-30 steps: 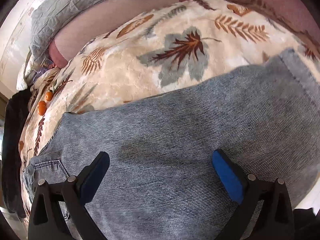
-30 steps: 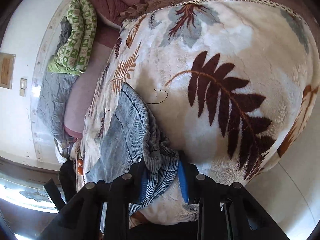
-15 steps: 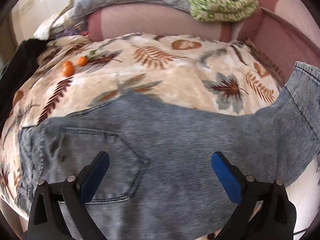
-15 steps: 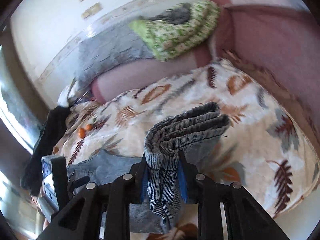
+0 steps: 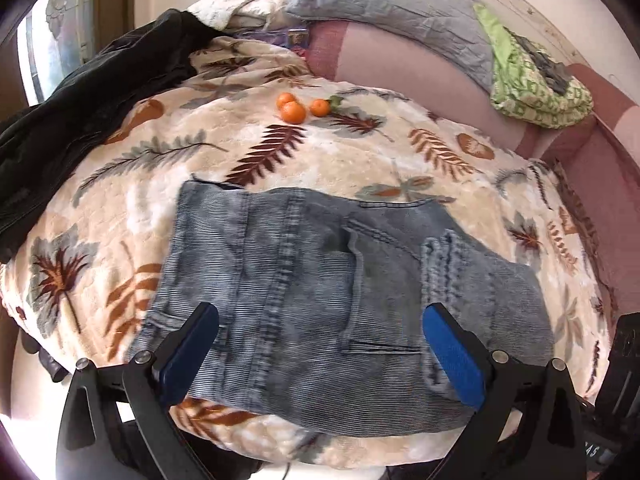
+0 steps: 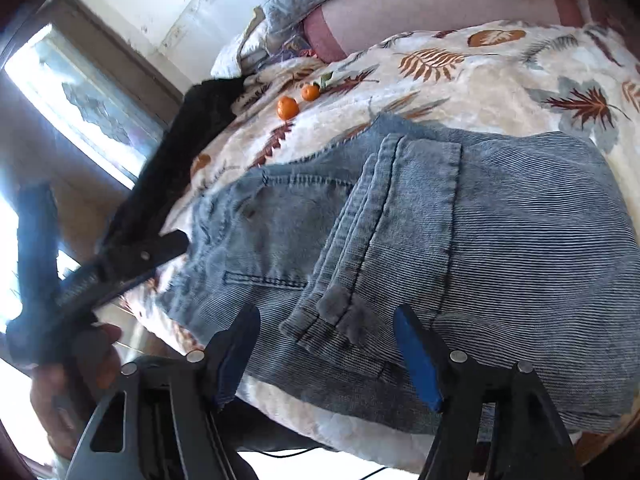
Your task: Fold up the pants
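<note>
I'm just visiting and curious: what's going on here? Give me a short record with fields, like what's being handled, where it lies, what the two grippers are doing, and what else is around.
item: jeans, grey-blue denim, folded over, hem end lying on top
surface: leaf-print blanket on a bed
left gripper: open, above the jeans, holding nothing
right gripper: open, fingers either side of the folded hem
nearby: three small oranges beyond the jeans; dark garment at the blanket's edge; grey pillow; green patterned cloth

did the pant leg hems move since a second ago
Yes. The hems, then clamped in the right gripper at the blanket's far end, now lie released on the pants by the pocket.
</note>
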`<state>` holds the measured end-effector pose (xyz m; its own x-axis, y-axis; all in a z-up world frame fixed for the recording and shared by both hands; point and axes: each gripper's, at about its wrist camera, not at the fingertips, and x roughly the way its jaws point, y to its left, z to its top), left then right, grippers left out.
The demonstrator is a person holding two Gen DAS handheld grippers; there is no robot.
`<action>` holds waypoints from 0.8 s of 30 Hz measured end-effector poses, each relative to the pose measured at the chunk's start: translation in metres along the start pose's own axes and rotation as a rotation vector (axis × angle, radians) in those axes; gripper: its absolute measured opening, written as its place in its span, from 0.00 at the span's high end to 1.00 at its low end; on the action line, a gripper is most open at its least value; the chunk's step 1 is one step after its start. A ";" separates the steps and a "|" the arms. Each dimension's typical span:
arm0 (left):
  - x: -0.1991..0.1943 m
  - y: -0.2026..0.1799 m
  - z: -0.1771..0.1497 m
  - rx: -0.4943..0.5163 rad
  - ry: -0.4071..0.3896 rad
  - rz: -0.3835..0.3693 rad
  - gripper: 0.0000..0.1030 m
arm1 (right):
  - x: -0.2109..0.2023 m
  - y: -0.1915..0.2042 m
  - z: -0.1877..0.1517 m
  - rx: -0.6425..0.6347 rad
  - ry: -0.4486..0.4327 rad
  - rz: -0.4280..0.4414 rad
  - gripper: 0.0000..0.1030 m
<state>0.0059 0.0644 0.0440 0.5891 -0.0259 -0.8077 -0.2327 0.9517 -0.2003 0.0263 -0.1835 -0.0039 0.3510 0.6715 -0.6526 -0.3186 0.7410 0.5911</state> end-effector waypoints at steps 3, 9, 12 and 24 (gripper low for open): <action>-0.005 -0.043 -0.001 0.065 -0.011 -0.098 0.01 | -0.045 -0.038 0.003 0.167 -0.111 0.034 0.30; 0.074 -0.108 -0.027 0.203 0.268 -0.099 0.01 | -0.046 -0.121 -0.003 0.408 0.068 0.014 0.32; 0.084 -0.113 -0.045 0.245 0.264 -0.018 0.03 | -0.065 -0.114 0.010 0.374 0.054 0.088 0.33; 0.098 -0.121 -0.042 0.327 0.216 0.031 0.03 | -0.033 -0.185 0.107 0.355 0.099 -0.097 0.58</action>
<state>0.0590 -0.0658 -0.0344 0.4012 -0.0265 -0.9156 0.0314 0.9994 -0.0151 0.1681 -0.3429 -0.0411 0.2720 0.6080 -0.7459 0.0432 0.7666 0.6406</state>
